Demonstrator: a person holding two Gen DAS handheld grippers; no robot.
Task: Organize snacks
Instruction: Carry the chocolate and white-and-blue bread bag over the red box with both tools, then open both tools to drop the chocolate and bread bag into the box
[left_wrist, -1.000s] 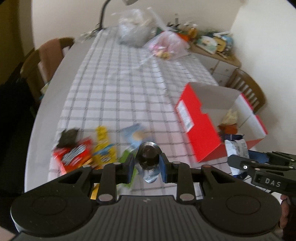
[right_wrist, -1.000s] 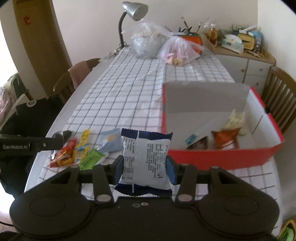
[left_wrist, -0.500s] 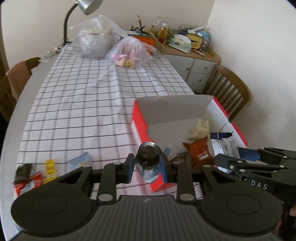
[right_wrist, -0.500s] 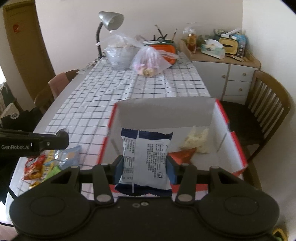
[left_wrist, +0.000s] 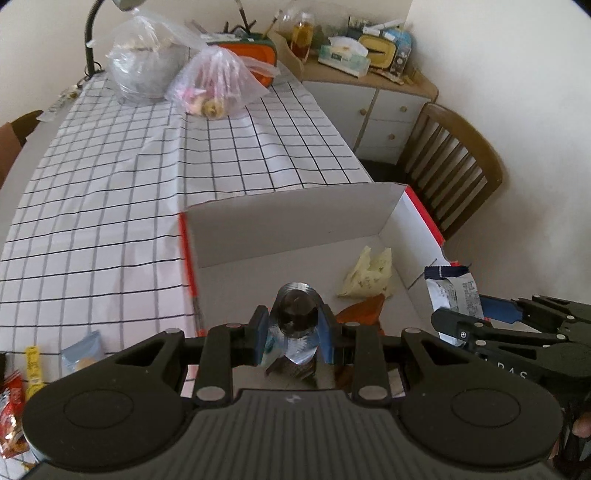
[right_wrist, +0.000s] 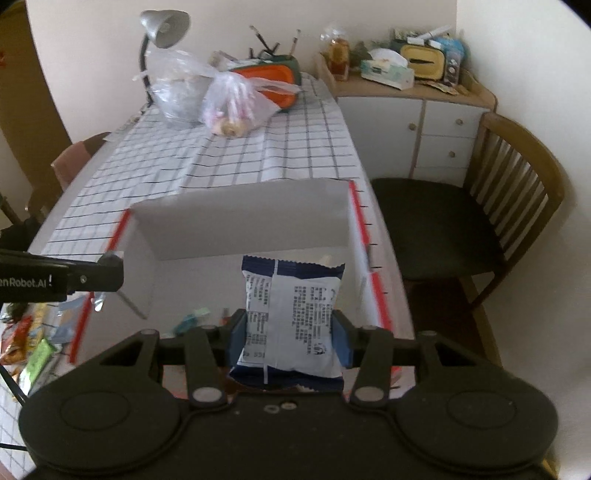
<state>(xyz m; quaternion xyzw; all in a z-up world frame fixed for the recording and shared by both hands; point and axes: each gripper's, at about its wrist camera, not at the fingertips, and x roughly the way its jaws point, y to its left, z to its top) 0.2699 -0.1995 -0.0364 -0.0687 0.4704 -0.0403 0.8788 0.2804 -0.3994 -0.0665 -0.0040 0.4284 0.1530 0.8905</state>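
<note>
- Step in hand, as I read it: both loads sit over the red box (left_wrist: 424, 210), ready to drop. Do it well by lowering each packet close to the box floor before letting go, so nothing bounces out over the low near wall.
- Left gripper (left_wrist: 294, 326): clenched on a small silver foil snack (left_wrist: 295, 314), blue pads pressing both sides. It hangs over the near-left part of the box. Aim it at the bare floor to the left, clear of what already lies there.
- Right gripper (right_wrist: 290, 332): clenched on a blue-and-white snack packet (right_wrist: 291, 314), held upright by its flanks, over the near-right part of the box. The packet is wide and soft; lay it flat rather than on end.
- The two grippers are close side by side; release one at a time to avoid a knock.
- Already in the box: an orange-brown packet (left_wrist: 360, 308) just past the left gripper, a pale yellow wrapper (left_wrist: 369, 273) further in, and a small teal item (right_wrist: 190, 318) near the front.
- Loose snacks (right_wrist: 26, 332) wait on the table (left_wrist: 110, 177) left of the box.
- Far end: plastic bags (left_wrist: 214, 81) and a lamp (right_wrist: 162, 27), well apart from the work.
</note>
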